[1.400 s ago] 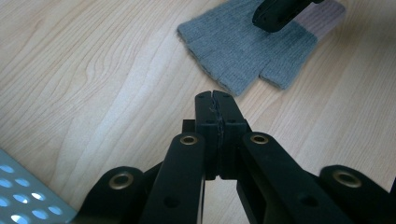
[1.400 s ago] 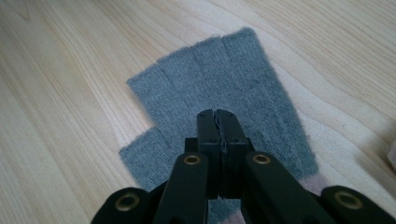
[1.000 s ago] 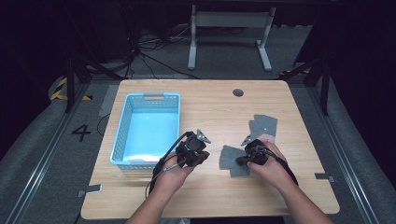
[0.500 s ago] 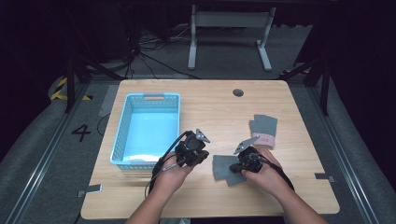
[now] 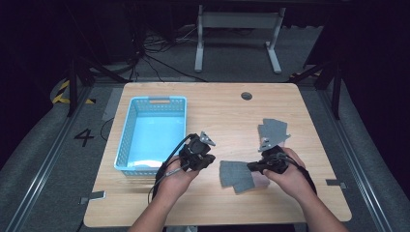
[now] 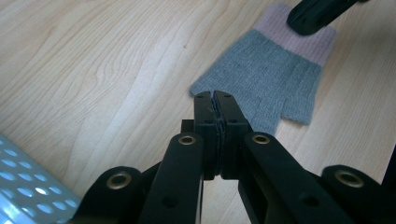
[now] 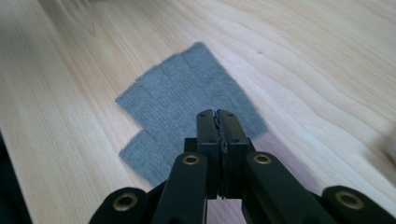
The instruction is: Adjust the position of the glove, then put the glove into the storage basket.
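**Asker:** While I picture the scene, what is the biggest thing, and what holds what?

**Describer:** Biggest is a light wooden table [image 5: 217, 111] seen from above. On its left half sits a pale blue plastic basket [image 5: 126, 140] with perforated walls; its floor is bare, with nothing lying in it. A small round hole [image 5: 246, 95] shows in the tabletop near the far edge.

**Asker:** Where is the thing being worked on?

**Describer:** A grey knitted glove [image 5: 234, 175] lies flat on the wood near the front edge, right of the basket and well apart from it. From the left gripper view, its cuff is a pinkish band [image 6: 299, 35] and its short finger ends [image 6: 299, 100] point toward the camera. A second grey glove [image 5: 273, 131] lies farther back on the right, apart from the first.

**Asker:** And the two tools?

**Describer:** The left gripper [image 6: 215, 100] sits between basket and glove, jaws pressed together with nothing between them, tips just beside the glove's edge. The right gripper [image 7: 217, 116] has its jaws closed tight too, holding nothing, poised over the glove's cuff end; whether it touches the fabric I cannot tell.
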Demonstrator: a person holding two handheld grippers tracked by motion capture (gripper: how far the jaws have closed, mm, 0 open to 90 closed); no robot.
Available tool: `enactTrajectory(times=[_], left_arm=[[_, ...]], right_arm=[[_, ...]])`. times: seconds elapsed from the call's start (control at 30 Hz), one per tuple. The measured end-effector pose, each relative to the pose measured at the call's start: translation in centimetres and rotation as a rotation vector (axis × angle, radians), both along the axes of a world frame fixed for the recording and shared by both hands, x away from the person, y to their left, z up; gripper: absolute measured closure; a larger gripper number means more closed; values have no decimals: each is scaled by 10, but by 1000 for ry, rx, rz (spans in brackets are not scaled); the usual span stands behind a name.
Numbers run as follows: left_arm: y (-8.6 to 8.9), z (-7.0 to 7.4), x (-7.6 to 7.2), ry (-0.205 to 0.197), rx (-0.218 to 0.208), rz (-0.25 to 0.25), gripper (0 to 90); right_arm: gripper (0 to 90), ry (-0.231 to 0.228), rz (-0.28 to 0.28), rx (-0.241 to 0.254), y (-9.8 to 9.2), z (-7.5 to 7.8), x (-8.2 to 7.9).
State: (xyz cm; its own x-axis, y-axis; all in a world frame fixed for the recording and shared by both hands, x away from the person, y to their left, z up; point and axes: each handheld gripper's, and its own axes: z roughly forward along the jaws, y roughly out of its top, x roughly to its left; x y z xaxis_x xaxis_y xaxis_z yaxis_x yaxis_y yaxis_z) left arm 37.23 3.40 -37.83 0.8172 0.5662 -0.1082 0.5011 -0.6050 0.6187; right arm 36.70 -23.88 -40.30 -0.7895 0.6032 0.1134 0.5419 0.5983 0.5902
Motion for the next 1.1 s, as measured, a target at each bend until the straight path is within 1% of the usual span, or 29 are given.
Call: enactTrajectory(times=[0.03,0.13,0.17,0.2,0.33,0.43,0.47,0.63,0.77,0.97,1.03,1.07,1.1], left_arm=[[1,1,0,-1,-2,2,885],[2,1,1,3,-3,4,880],[3,1,2,5,-4,6,879],[3,1,2,5,-3,6,879],[4,3,1,5,-9,10,872],[6,4,1,6,-2,7,869],[6,4,1,4,-5,14,868],[10,3,2,10,-3,17,863],[11,3,2,12,-4,23,862],[12,3,2,17,-5,20,858],[12,3,2,18,-4,21,858],[12,3,2,17,-5,21,858],[12,3,2,18,-8,24,858]], right_arm=[[900,0,0,0,0,0,0],[900,-18,-37,15,-18,11,-2],[900,-27,-59,23,-28,15,-1],[900,-27,-59,23,-28,15,-1],[900,-37,-103,28,-43,19,0],[900,-40,-125,31,-49,20,2],[900,-43,-134,33,-51,21,3],[900,-43,-147,27,-54,23,8],[900,-42,-151,24,-54,25,15],[900,-40,-174,11,-53,26,33],[900,-34,-181,5,-51,24,40],[900,-22,-178,-3,-50,23,44],[900,-21,-178,-12,-49,21,47]])
